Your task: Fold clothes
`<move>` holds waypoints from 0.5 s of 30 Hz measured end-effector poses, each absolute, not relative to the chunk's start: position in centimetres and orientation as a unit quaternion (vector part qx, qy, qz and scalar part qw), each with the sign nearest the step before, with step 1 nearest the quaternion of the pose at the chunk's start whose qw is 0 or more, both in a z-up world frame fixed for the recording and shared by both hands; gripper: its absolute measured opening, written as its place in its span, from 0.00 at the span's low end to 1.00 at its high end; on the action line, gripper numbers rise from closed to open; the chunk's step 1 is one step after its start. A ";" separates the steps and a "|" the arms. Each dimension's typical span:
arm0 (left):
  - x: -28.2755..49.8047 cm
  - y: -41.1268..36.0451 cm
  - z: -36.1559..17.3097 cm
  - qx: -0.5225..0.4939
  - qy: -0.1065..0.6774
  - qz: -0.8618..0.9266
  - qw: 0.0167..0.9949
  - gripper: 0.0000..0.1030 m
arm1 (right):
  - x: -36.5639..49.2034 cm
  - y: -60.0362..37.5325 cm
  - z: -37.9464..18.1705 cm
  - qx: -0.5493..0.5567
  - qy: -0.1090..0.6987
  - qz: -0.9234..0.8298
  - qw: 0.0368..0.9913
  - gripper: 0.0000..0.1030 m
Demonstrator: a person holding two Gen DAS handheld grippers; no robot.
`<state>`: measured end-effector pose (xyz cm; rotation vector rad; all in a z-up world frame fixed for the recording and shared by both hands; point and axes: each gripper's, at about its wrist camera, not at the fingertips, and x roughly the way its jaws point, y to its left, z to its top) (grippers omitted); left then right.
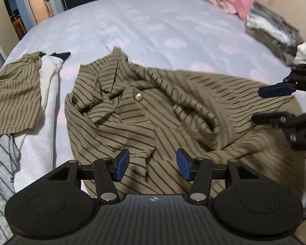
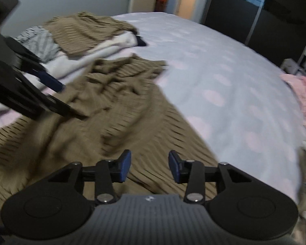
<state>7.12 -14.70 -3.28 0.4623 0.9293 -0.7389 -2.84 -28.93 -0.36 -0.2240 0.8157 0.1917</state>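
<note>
Both the left gripper [image 1: 153,164] and right gripper [image 2: 149,166] hover with fingers spread over the crumpled striped shirt [image 1: 144,110]; flattening it on the bed [image 1: 153,20] first would help.

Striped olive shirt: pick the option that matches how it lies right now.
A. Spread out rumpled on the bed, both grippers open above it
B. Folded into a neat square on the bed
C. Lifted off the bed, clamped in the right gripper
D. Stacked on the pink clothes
A. The striped olive shirt lies creased and unfolded on the bed sheet, while the left gripper and the right gripper are both open with nothing between their fingers.
</note>
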 end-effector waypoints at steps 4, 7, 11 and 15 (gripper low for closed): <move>8.3 -14.8 -4.9 0.208 0.437 -0.332 0.810 0.47 | -1.4 -27.0 -1.8 -0.112 0.402 0.121 0.901 0.47; 9.2 -14.6 -5.6 0.198 0.444 -0.326 0.811 0.47 | -0.5 -26.0 -2.5 -0.114 0.405 0.134 0.897 0.47; 9.5 -14.9 -6.5 0.219 0.443 -0.318 0.809 0.35 | 0.4 -25.2 -3.3 -0.124 0.411 0.129 0.894 0.43; 10.1 -14.4 -6.5 0.210 0.452 -0.299 0.813 0.05 | 0.9 -25.8 -2.9 -0.138 0.409 0.094 0.897 0.08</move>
